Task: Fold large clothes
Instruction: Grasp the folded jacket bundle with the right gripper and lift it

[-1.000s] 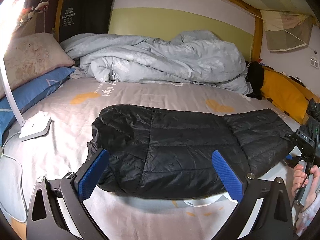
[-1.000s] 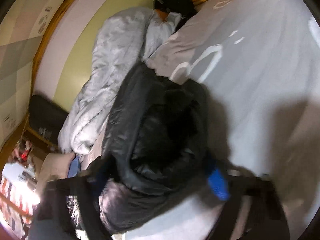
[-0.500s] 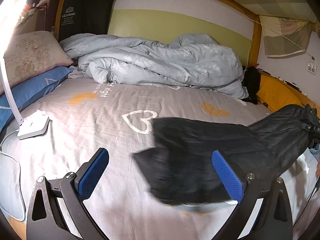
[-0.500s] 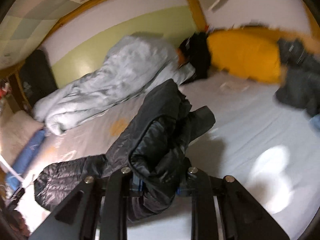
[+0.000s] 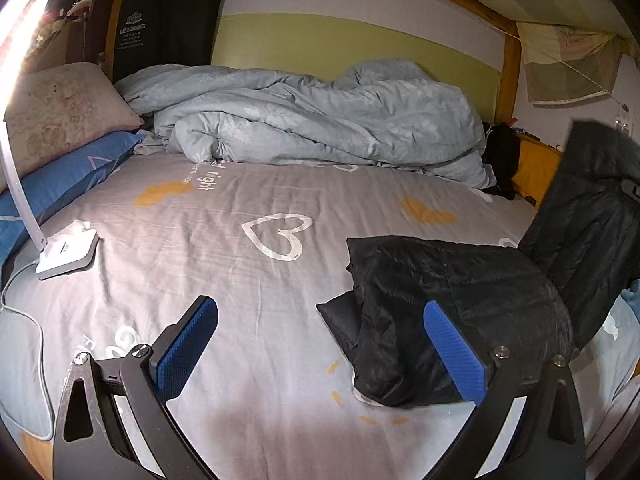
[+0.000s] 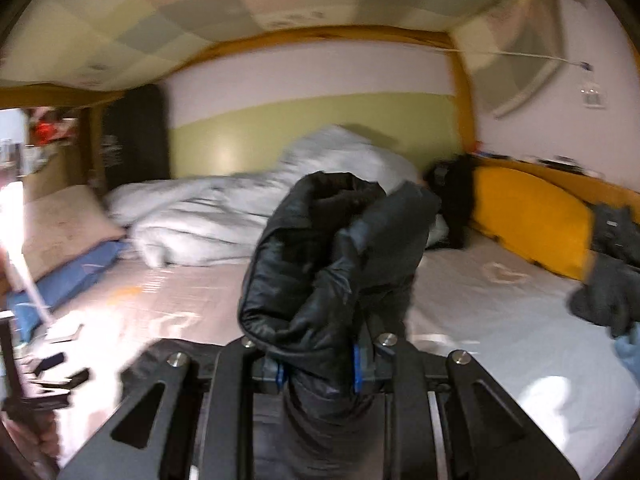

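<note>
A black puffer jacket (image 5: pixel 460 292) lies bunched on the grey bed sheet (image 5: pixel 248 280) at the right, and one end of it rises steeply off the bed toward the right edge of the left wrist view. My right gripper (image 6: pixel 318 368) is shut on that raised end. The jacket (image 6: pixel 328 248) bulges up between its blue pads and hides the fingertips. My left gripper (image 5: pixel 318 308) hovers low over the sheet with its jaws wide open and nothing gripped. Its right finger (image 5: pixel 452 344) overlaps the jacket's near edge in the picture.
A crumpled pale blue duvet (image 5: pixel 320 120) fills the far side of the bed. Pillows (image 5: pixel 60 120) and a white lamp base (image 5: pixel 66 254) with a cable are at the left. A yellow cushion (image 6: pixel 532 224) and dark clothes (image 6: pixel 612 272) line the right side.
The jacket lay spread across the bed before my left gripper. My right gripper closed on its right end, rose and rolled level, dragging the jacket rightward. The left gripper stayed put.
</note>
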The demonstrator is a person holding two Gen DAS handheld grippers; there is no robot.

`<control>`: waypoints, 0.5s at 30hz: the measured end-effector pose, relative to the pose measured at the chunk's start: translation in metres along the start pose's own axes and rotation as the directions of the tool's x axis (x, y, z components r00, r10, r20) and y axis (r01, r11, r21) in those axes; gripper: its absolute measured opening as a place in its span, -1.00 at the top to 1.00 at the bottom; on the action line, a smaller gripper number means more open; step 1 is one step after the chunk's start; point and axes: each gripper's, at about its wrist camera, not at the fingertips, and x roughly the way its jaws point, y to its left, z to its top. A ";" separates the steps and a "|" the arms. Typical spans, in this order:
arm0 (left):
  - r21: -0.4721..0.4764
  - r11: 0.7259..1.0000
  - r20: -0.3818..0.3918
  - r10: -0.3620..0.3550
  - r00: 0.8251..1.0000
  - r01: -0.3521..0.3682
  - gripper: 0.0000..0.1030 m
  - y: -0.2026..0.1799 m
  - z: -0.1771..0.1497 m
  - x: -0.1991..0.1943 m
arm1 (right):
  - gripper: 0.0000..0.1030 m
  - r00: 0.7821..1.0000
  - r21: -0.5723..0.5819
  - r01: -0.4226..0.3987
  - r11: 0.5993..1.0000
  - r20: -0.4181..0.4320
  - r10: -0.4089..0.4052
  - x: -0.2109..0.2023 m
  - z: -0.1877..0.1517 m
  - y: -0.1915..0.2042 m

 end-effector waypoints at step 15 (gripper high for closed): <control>-0.092 0.996 -0.017 -0.012 1.000 0.011 -0.99 0.022 0.008 0.001 | 0.53 0.934 -0.156 -0.287 0.945 -0.265 0.240 0.060 -0.105 0.137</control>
